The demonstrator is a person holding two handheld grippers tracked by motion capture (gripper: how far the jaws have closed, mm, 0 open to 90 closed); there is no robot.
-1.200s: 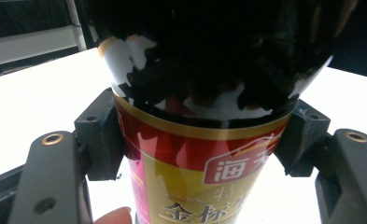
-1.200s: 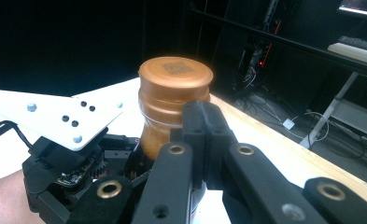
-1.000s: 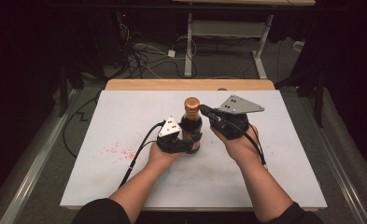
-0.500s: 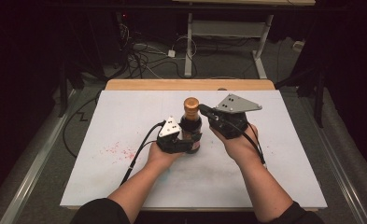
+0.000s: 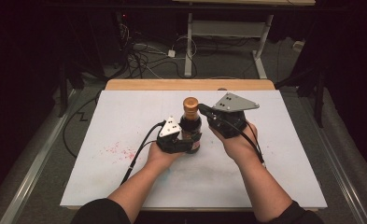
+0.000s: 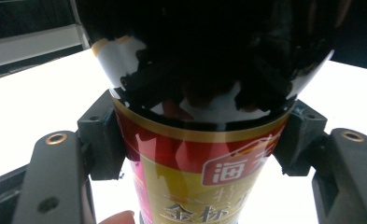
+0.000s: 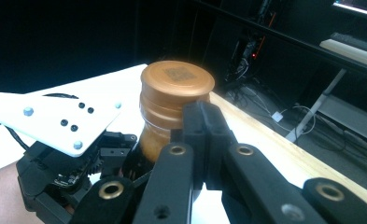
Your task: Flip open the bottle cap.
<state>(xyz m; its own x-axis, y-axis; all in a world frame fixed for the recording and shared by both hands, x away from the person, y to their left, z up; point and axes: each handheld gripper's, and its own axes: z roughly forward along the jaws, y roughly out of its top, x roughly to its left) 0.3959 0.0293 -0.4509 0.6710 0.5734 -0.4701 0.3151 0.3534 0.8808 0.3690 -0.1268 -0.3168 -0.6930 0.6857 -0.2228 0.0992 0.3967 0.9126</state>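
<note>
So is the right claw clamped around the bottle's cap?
No, the right claw has its two jaws shut together with nothing between them, resting beside the neck just below the brown cap of the bottle.

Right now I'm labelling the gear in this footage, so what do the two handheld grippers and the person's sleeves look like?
Both grippers are black. The left gripper carries a small pale three-cornered plate; the right gripper carries a larger grey one with dark dots. Their jaws are flat black links with brass-coloured rivets and blocky black pads. A black cable trails from the left gripper, another from the right. The sleeves are dark.
</note>
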